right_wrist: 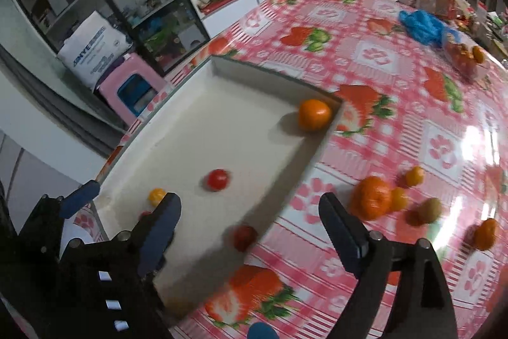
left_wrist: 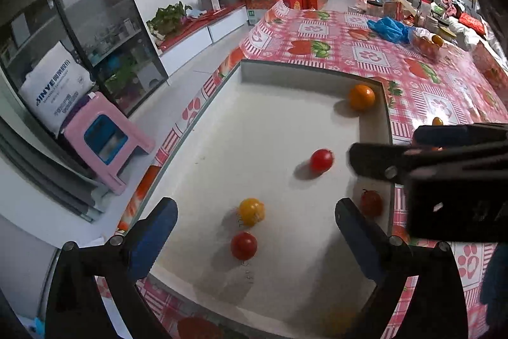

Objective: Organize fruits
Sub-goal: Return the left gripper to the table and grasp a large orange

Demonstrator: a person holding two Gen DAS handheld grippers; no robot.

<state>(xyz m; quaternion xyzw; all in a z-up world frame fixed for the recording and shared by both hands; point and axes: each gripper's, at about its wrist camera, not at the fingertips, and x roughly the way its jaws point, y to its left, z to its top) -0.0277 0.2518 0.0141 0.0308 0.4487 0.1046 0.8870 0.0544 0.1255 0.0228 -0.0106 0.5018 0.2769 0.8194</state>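
In the white tray (left_wrist: 279, 129) lie an orange (left_wrist: 361, 97) and four small tomatoes; both my tongs, left (left_wrist: 254, 231) and right (right_wrist: 249, 231), gape wide, empty. Several fruits (right_wrist: 374, 197) wait outside on the surface (right_wrist: 397, 123).

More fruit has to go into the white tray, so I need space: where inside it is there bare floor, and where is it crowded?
The white tray is bare along its far wall and its left wall, beside the corner orange. The middle is loosely taken by one red tomato. The near end is busiest: yellow tomato and another red tomato sit close together.
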